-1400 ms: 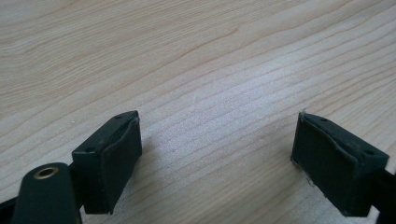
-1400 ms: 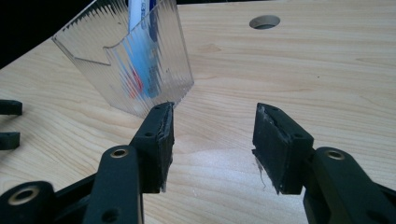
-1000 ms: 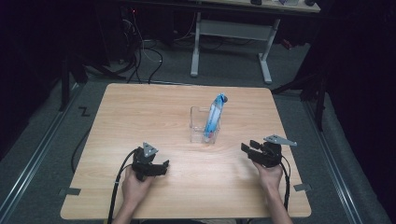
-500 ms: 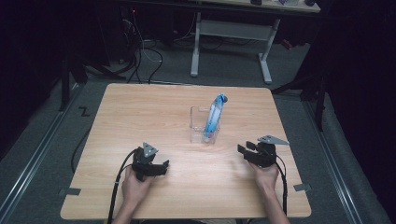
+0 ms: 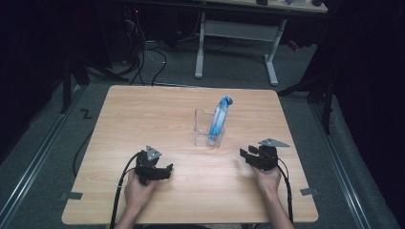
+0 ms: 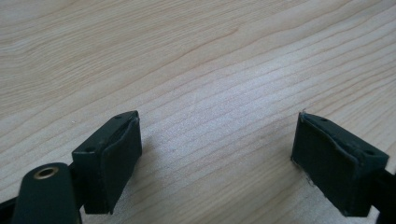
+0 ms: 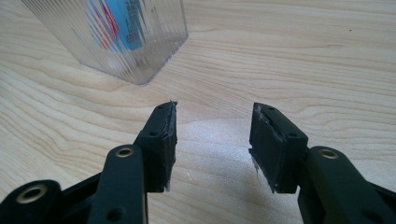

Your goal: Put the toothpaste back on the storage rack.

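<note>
Looks like things are barely underway here: both grippers sit low at the near edge of the wooden surface (image 5: 143, 114) and neither one has anything in it. The left gripper (image 5: 160, 172) is parked on the person's left with its jaws spread wide over bare wood, nothing between them in the left gripper view. The right gripper (image 5: 249, 156) is angled toward the middle, jaws also apart but a bit narrower, and in the right gripper view it's pointed at the corner of the clear ribbed holder (image 7: 112, 37), near it but not touching. That holder (image 5: 208, 128) stands upright around the center of the surface, well apart from the left gripper, with one blue tube (image 5: 218, 120) leaning in it, top sticking out above the rim. My guess is the tube is what gets grabbed, so basically everything is left: close in, pinch it, lift it out. Count-wise: one holder, one blue tube, two grippers, two hands. Behind the surface there's a white-legged desk (image 5: 236, 33) and some cables on the floor (image 5: 143, 52), none of it in play.
</note>
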Motion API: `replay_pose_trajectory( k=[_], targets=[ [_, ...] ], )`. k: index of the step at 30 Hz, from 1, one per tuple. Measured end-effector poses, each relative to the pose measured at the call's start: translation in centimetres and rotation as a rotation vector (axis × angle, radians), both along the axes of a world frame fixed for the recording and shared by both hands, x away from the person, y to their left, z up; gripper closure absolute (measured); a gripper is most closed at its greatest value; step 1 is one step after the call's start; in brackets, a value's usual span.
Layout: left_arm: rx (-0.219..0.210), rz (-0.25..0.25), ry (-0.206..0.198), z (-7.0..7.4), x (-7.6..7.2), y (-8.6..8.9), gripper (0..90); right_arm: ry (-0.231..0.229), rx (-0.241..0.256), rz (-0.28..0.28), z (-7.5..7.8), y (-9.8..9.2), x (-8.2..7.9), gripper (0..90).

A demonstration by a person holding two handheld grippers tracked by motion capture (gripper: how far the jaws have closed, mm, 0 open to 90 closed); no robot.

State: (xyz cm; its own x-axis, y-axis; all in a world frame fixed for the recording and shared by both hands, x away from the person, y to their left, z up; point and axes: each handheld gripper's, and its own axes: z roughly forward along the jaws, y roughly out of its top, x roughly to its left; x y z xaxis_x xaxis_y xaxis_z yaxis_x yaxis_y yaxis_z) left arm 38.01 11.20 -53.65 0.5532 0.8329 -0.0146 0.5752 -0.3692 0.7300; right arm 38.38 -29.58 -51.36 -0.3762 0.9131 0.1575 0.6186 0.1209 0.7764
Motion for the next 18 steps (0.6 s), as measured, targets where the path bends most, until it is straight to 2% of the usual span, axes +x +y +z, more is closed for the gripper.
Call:
replay_pose_trajectory(
  k=[18],
  targets=[
    [0.000, 0.000, 0.000, 0.0, 0.0, 0.0, 16.1, 0.031, -0.060, -0.005, -1.2, 0.7, 0.6, 51.0]
  ],
)
